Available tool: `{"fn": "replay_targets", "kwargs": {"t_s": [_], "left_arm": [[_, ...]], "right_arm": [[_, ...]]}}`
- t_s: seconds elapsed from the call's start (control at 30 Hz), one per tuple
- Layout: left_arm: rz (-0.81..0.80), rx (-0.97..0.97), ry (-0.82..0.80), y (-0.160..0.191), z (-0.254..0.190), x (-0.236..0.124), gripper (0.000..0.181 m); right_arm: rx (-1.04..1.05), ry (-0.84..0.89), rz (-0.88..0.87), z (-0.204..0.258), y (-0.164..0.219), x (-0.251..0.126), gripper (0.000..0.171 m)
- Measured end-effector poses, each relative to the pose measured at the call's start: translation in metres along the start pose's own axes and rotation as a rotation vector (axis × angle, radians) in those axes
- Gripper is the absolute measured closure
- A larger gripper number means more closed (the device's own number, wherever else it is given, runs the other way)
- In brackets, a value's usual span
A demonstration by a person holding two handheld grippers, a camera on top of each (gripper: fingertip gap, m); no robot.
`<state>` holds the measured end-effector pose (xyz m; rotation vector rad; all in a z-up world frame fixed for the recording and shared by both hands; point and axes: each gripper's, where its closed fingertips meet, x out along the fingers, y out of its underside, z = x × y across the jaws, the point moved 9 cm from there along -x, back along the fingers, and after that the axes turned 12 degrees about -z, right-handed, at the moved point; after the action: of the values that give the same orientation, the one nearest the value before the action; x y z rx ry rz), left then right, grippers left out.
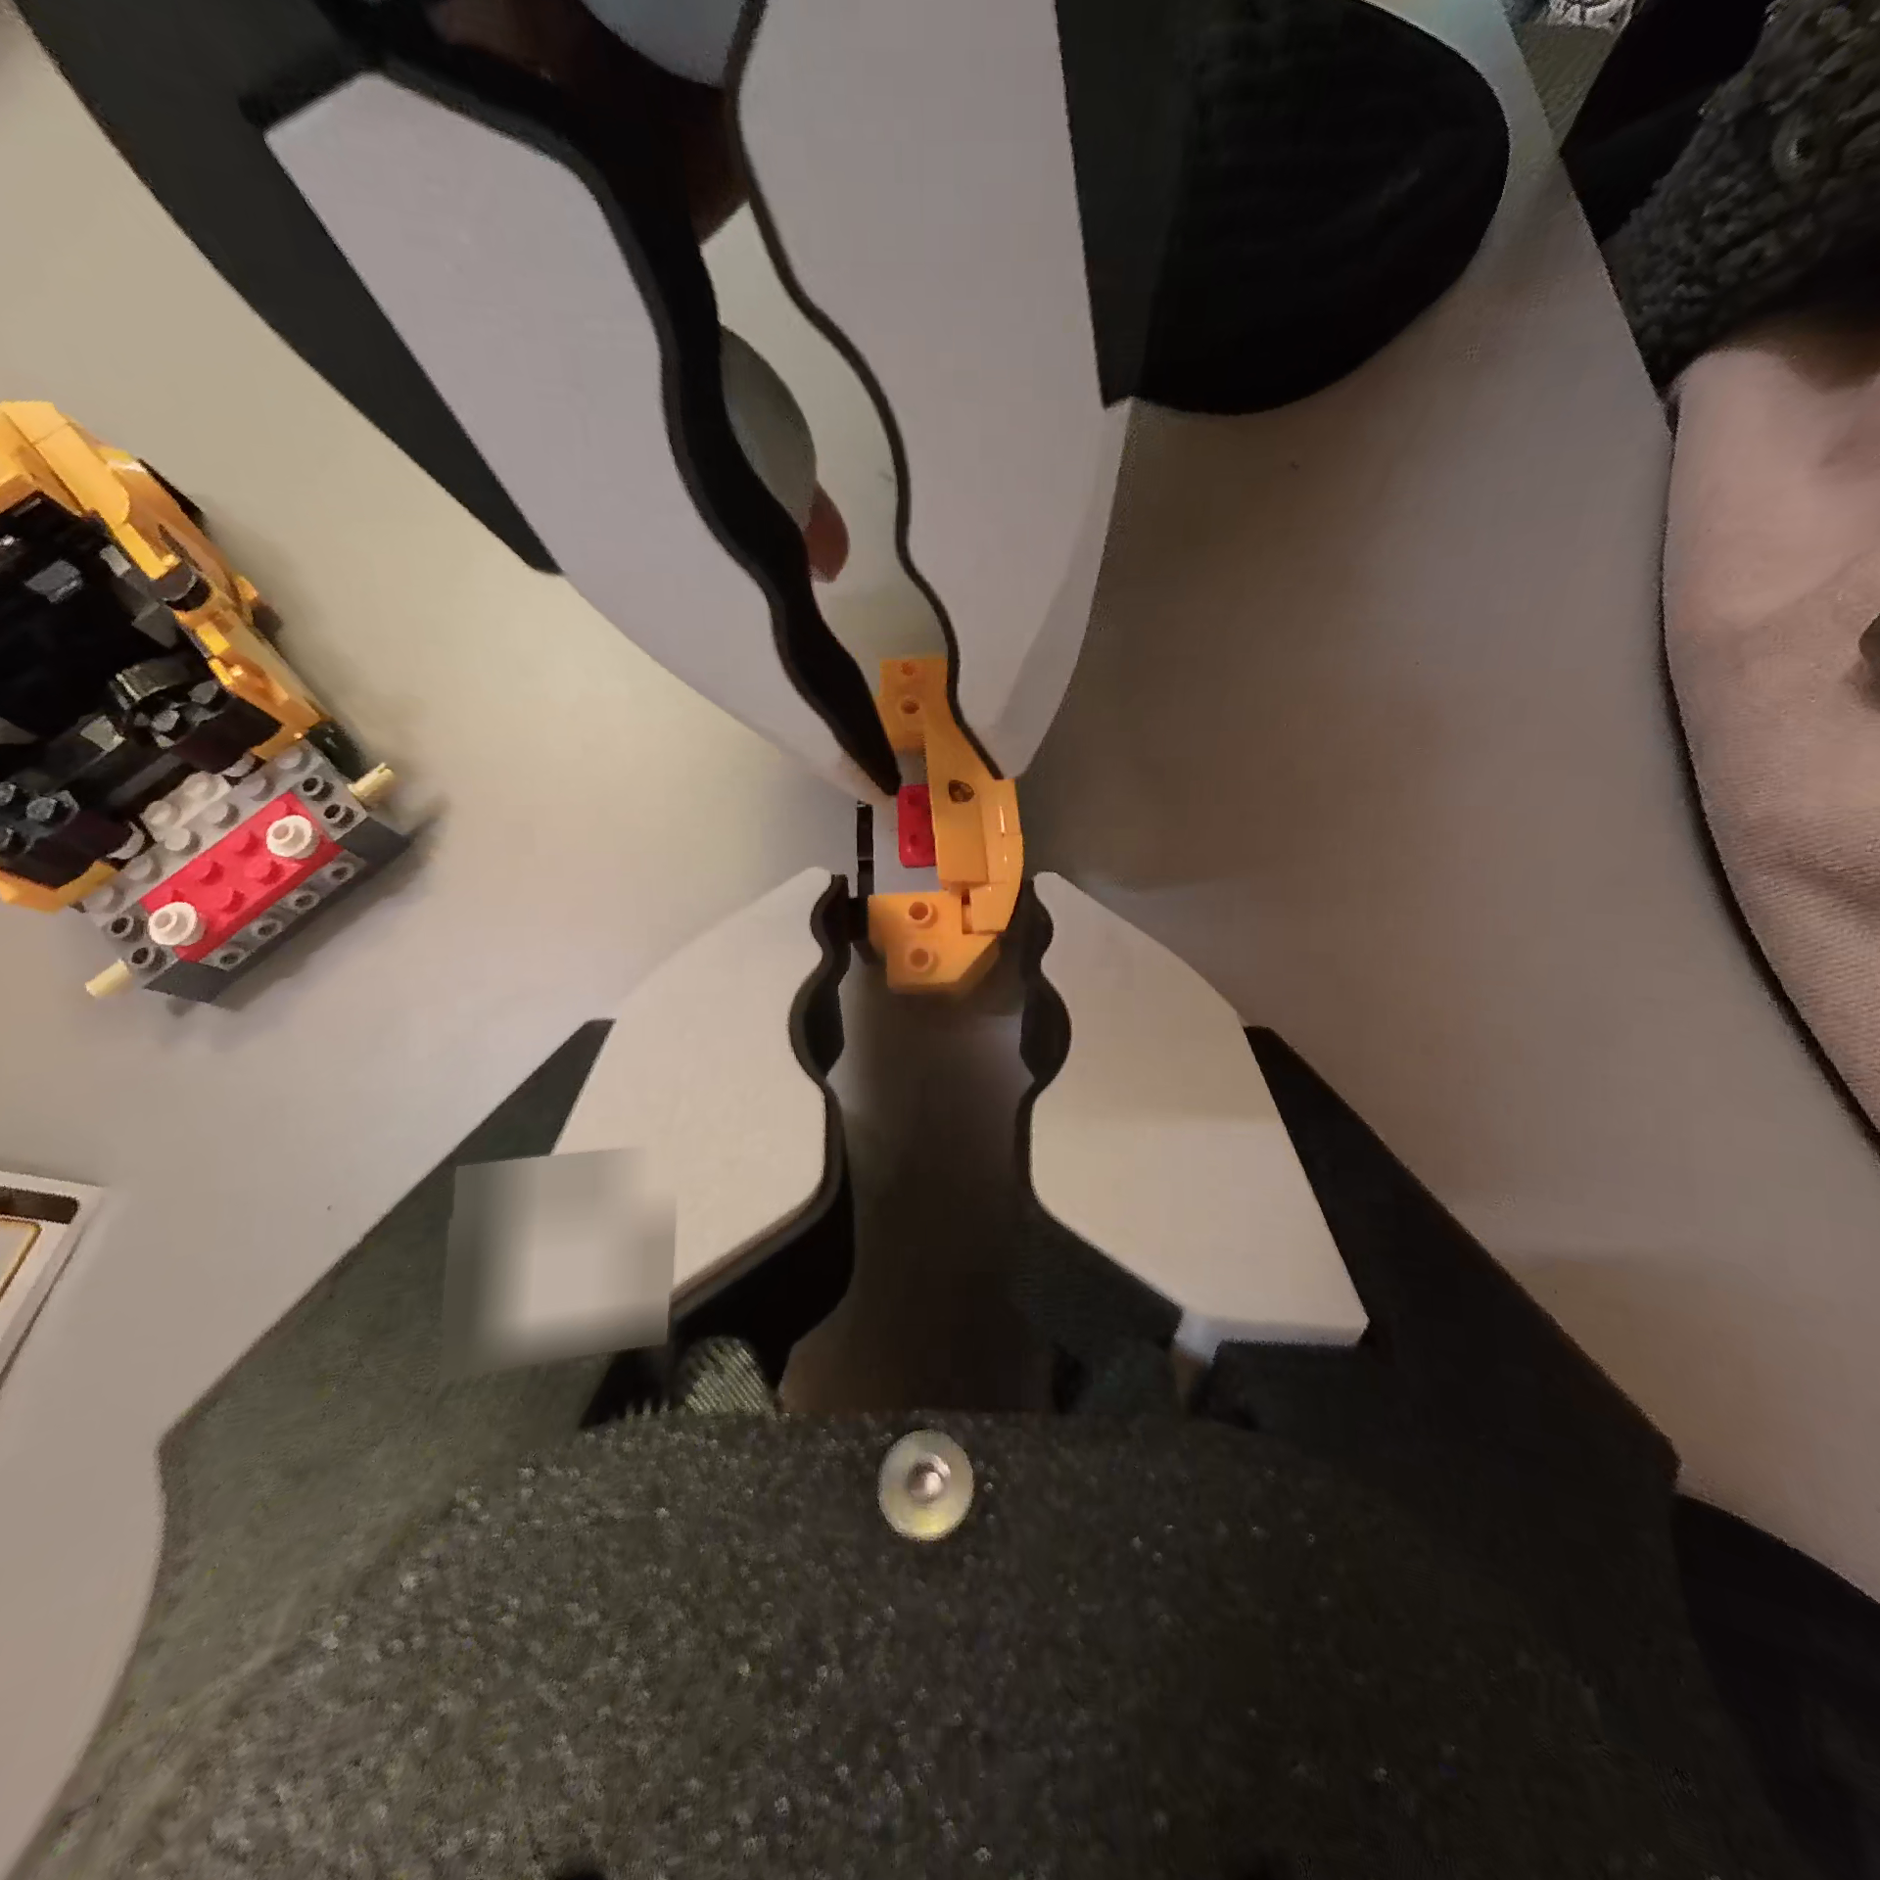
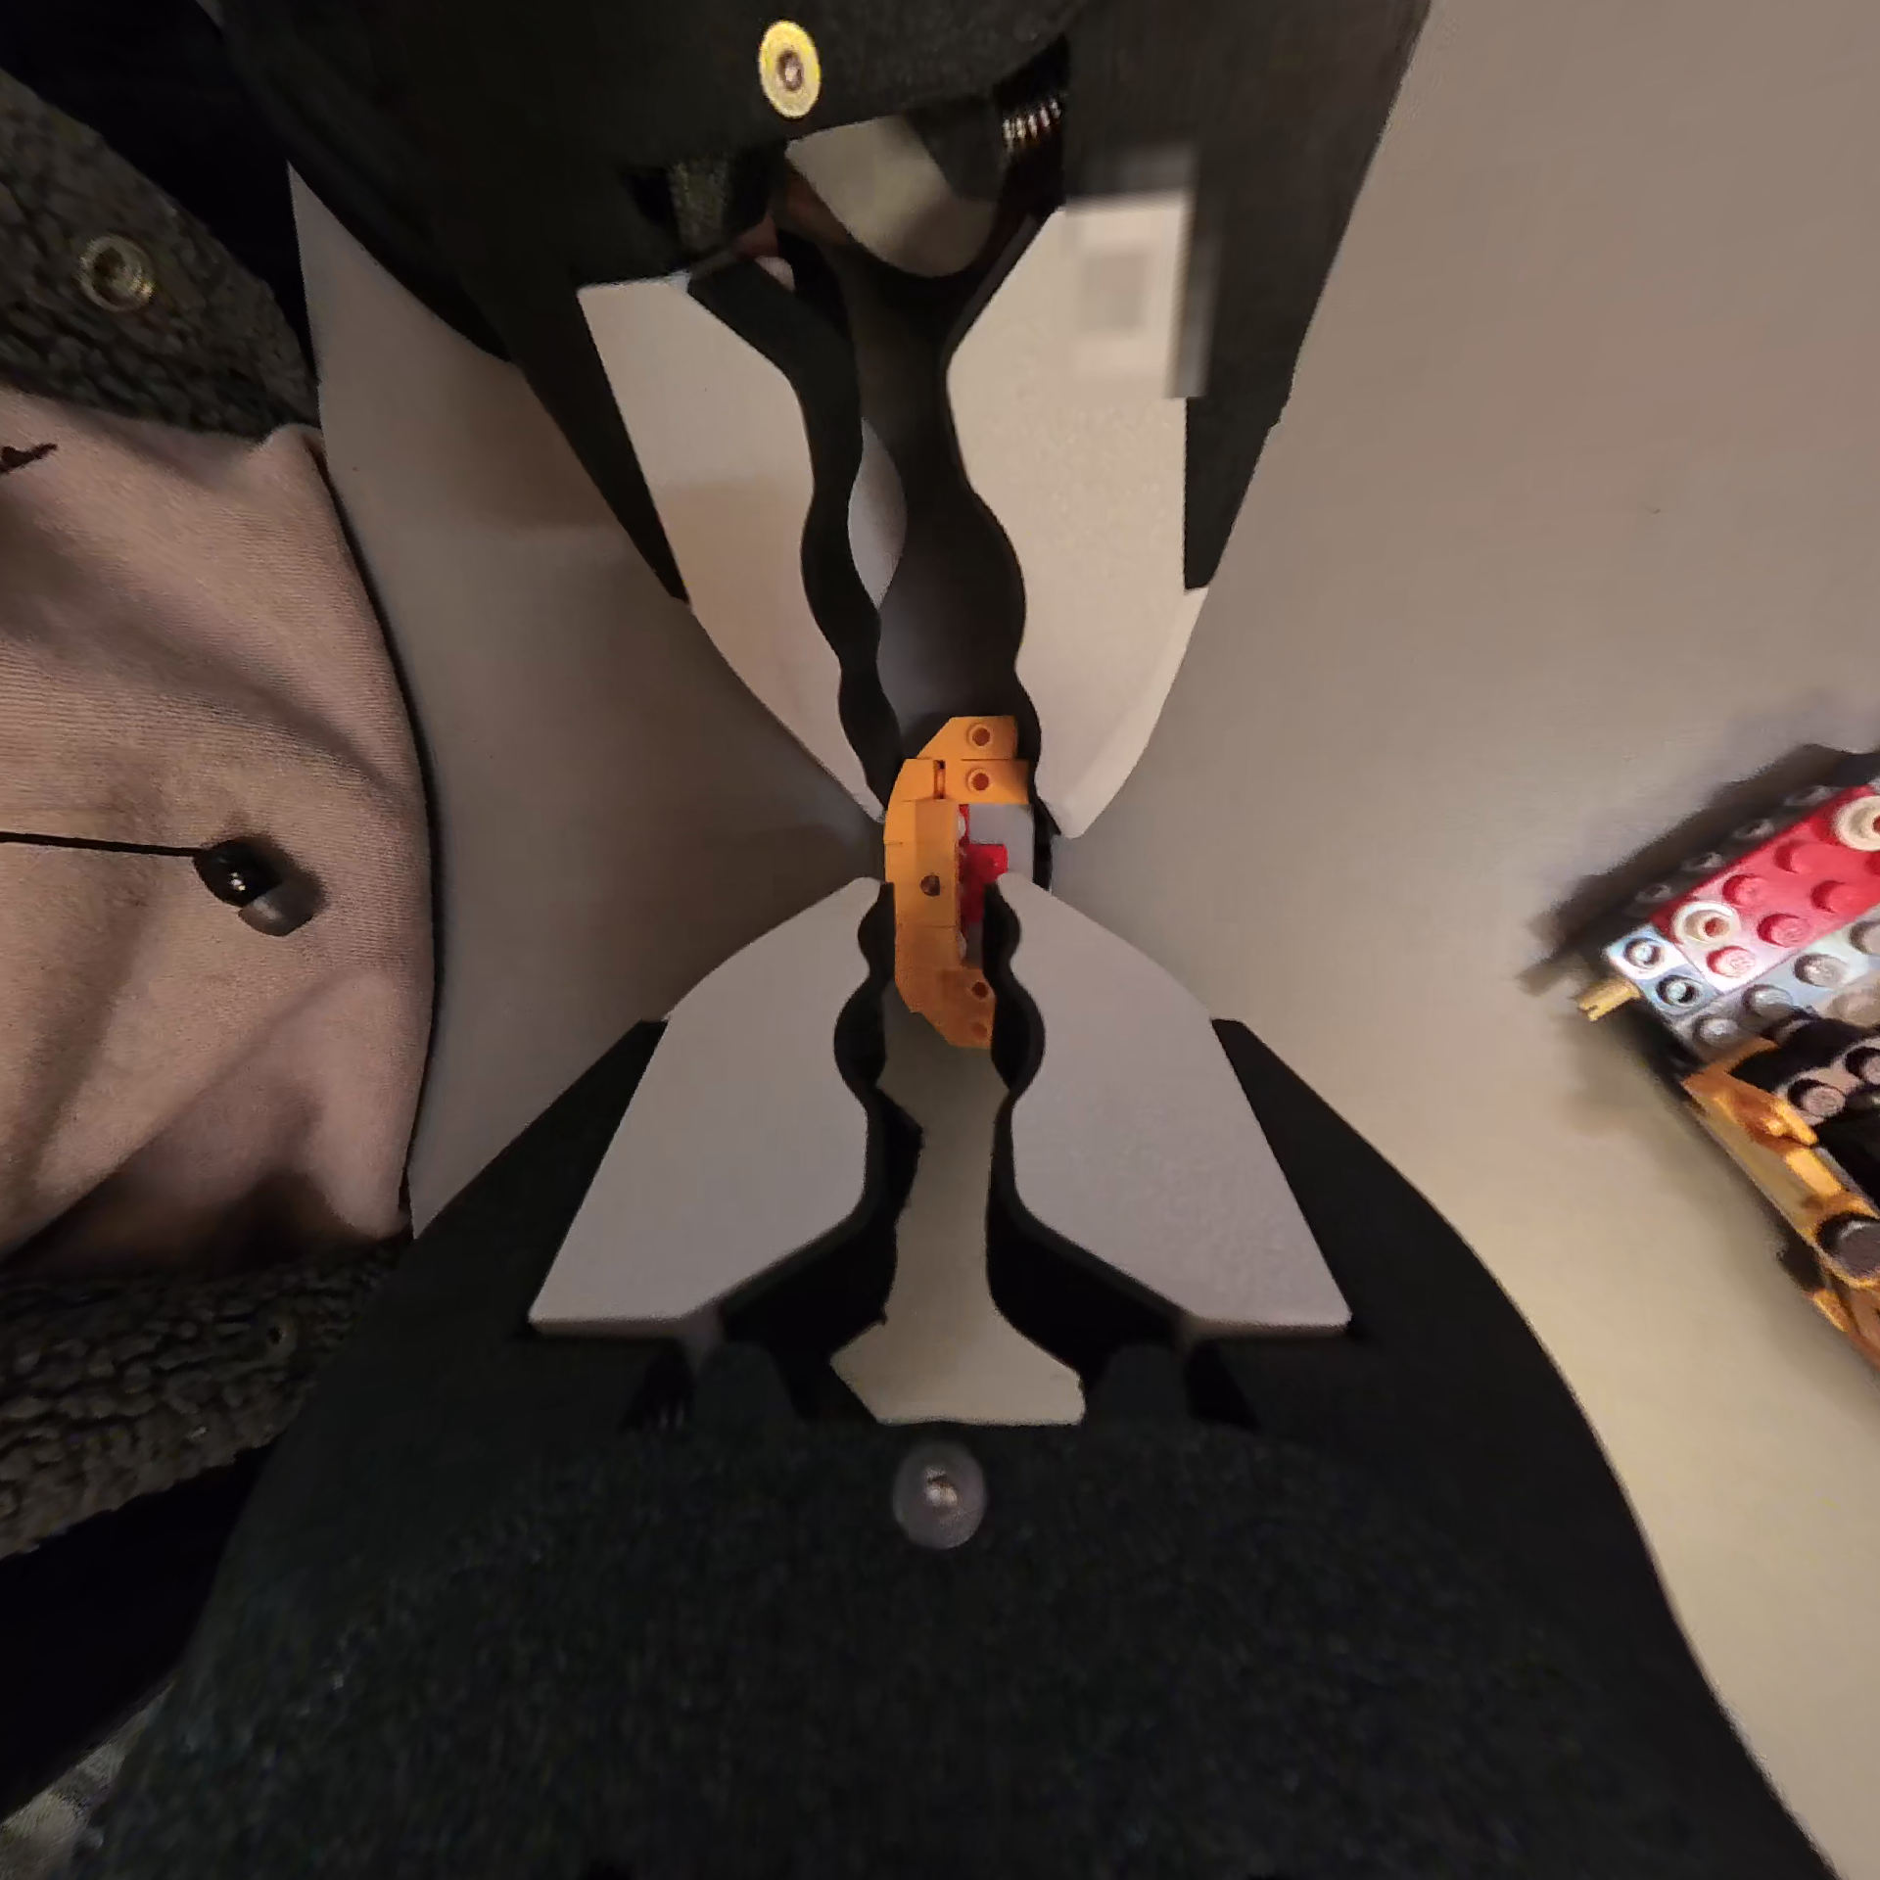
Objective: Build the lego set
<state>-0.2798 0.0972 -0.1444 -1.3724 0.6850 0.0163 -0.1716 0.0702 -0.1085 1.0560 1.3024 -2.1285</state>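
A small orange arch-shaped lego sub-assembly with a red piece inside is held in the air between both grippers. My left gripper comes from below in its own view and is shut on the lower end. My right gripper comes from above there and clamps the upper end. In the right wrist view the right gripper is shut on the sub-assembly, and the left gripper grips it from the top. A partly built orange, black and grey lego car with red plates lies on the table.
The car also shows at the right edge of the right wrist view. The light table lies under everything. A person's beige garment and dark fleece sleeve are close by. A white-rimmed flat thing is at the left edge. The grippers are tip to tip, or close to it. The white-rimmed flat thing is about equally far from each gripper, around 15 cm.
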Motion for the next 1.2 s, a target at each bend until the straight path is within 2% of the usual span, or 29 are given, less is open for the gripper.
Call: {"fn": "replay_targets", "kwargs": {"t_s": [0.17, 0.73, 0.9, 1.03, 1.13, 1.2], "left_arm": [[0.006, -0.003, 0.001, 0.001, 0.000, 0.000, 0.150], [-0.006, -0.030, 0.009, 0.002, 0.002, -0.002, 0.151], [-0.010, -0.041, 0.002, 0.002, 0.004, -0.003, 0.151], [-0.009, -0.040, 0.006, 0.002, 0.003, -0.002, 0.151], [-0.008, -0.036, 0.006, 0.002, 0.003, -0.002, 0.151], [-0.007, -0.031, 0.007, 0.002, 0.002, -0.002, 0.151]], "right_arm": [[0.012, -0.040, -0.004, -0.002, 0.002, 0.006, 0.161], [0.100, -0.065, -0.171, -0.008, 0.015, 0.005, 0.160], [0.021, -0.051, -0.256, -0.008, 0.020, -0.011, 0.150], [-0.158, 0.025, -0.276, 0.001, 0.020, -0.025, 0.150], [-0.271, 0.075, -0.247, 0.009, 0.023, -0.017, 0.154], [-0.266, 0.090, -0.228, 0.008, 0.026, -0.010, 0.154]]}}
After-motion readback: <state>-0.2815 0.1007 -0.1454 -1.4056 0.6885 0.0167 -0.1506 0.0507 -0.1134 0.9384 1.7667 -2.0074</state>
